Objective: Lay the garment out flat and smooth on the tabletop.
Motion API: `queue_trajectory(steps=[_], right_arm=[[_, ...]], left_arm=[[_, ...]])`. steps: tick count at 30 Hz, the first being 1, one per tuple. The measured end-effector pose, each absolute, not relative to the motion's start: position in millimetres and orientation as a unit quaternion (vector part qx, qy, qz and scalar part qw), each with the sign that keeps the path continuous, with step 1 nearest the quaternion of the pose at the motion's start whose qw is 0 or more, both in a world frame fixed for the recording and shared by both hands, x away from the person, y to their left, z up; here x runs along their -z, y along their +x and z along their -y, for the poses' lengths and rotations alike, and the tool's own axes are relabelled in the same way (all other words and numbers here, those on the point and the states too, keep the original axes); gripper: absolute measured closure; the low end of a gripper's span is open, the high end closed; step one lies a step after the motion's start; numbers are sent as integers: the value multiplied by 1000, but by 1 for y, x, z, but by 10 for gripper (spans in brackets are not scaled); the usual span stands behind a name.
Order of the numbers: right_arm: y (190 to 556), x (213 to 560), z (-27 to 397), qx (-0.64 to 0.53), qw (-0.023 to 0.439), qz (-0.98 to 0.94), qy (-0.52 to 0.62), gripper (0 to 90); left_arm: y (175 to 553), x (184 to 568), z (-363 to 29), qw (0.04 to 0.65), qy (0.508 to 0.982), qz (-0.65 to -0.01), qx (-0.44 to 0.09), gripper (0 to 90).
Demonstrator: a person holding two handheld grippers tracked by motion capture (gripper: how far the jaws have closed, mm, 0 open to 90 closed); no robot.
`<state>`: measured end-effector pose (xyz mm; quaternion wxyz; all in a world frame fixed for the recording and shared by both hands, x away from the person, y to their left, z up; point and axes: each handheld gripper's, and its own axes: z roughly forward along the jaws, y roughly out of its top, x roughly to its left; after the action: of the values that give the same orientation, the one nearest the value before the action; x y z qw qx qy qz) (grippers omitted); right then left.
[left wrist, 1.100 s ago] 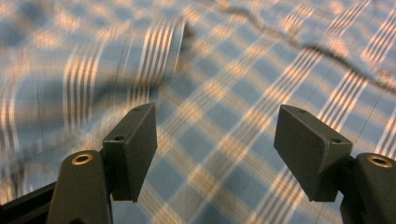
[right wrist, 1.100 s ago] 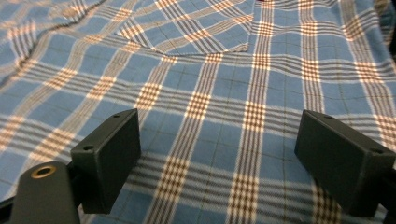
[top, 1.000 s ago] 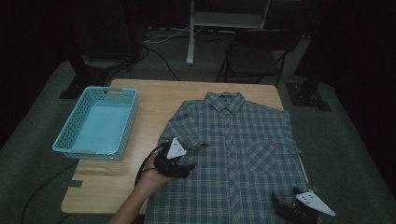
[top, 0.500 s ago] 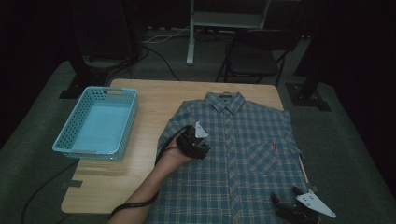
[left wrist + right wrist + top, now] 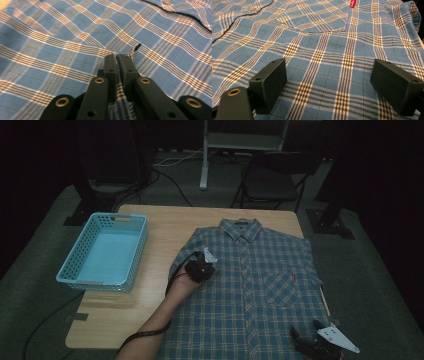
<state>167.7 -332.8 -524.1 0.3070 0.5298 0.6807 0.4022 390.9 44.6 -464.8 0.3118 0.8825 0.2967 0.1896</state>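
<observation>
One shirt [image 5: 250, 285] (apparently pinched by left gripper [image 5: 117, 60]), one basket [image 5: 105, 252].

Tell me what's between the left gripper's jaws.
A pinched fold of the shirt, seen in the left gripper view: the left gripper has just closed on it.

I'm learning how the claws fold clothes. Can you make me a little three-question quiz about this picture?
1. True or false: the left claw has pinched a fold of the plaid shirt.
2. Which claw has its jaws wide apart over the shirt? A) left B) right
3. What colour is the basket beside the shirt?

Key:
1. True: its jaws have just closed on the cloth.
2. B, the right claw.
3. Light blue.
</observation>
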Motion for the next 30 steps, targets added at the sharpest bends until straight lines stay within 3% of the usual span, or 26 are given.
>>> queue_trajectory(steps=[11, 17, 22, 24, 30], right_arm=[[168, 524, 333, -402, 307, -681, 530, 130], [168, 524, 333, -402, 308, -679, 531, 130], [168, 524, 333, -401, 308, -679, 532, 131], [168, 524, 333, -402, 308, -679, 531, 131], [168, 524, 333, -401, 308, -679, 532, 131]], left_arm=[[404, 425, -90, 358, 836, -349, -226, 881], [409, 389, -144, 373, 784, -411, -278, 867], [405, 374, -189, 374, 725, -490, -309, 672], [400, 371, -205, 373, 710, -505, -317, 673], [386, 374, -239, 391, 683, -536, -305, 508]])
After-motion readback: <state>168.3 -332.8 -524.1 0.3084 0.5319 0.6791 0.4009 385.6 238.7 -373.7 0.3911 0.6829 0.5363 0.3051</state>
